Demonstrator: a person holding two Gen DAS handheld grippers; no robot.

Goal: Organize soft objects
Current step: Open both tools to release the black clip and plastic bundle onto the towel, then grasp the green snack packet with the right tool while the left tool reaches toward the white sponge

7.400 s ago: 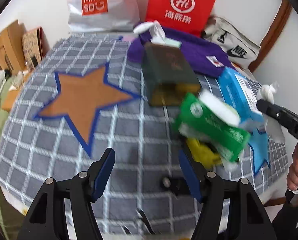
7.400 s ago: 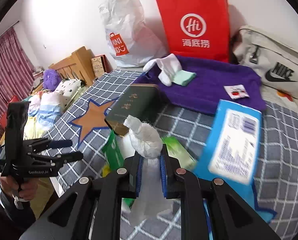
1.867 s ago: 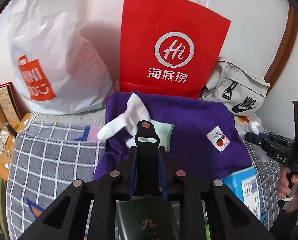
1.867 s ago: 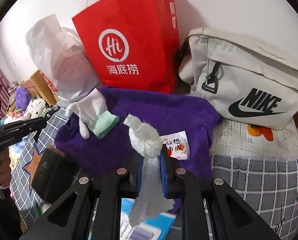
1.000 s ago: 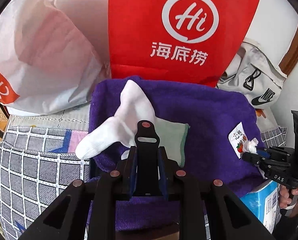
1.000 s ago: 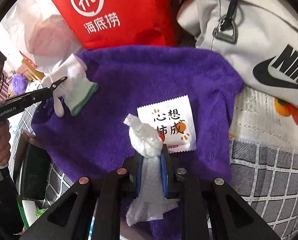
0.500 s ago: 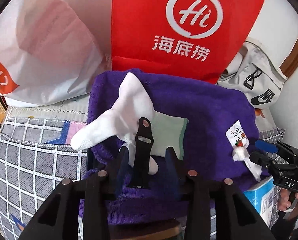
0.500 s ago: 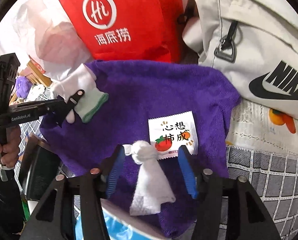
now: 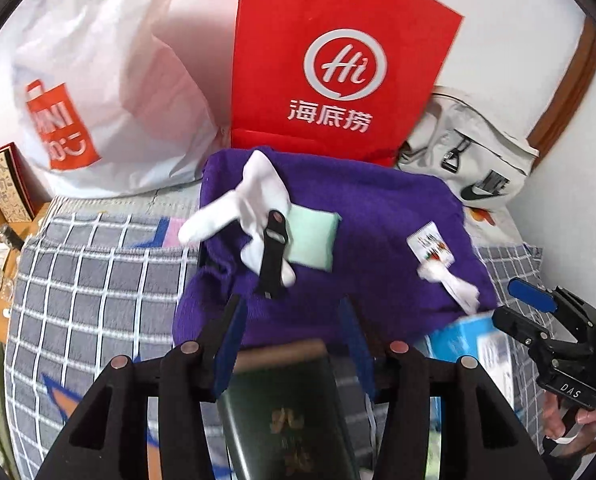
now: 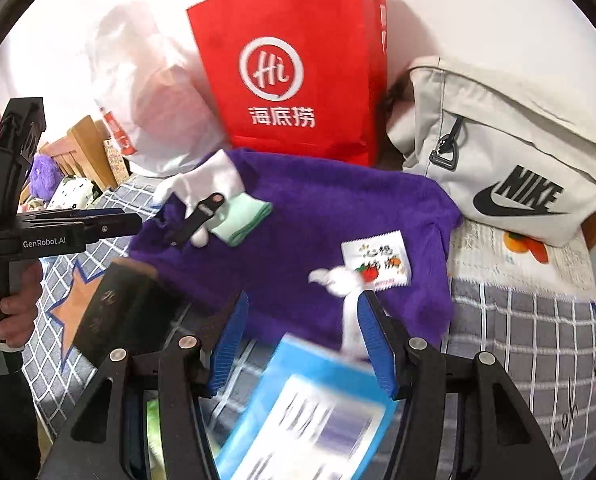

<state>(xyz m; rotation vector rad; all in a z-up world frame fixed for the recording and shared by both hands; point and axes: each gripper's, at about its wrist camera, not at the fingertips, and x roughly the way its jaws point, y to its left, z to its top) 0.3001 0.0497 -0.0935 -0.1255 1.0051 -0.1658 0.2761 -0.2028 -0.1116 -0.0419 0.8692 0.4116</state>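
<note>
Lying beside right gripper: knotted tissue

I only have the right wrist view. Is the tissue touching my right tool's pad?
Observer: No. From the left wrist view, the tissue lies on the towel, apart from the right tool. Its jaws have just been opening and are empty.
Operator: I see the left tool side-on only. Open?
Observer: Yes. The left tool has its jaws spread. They have just been opening, with nothing between them, and the strap lies ahead of the tips.
</note>
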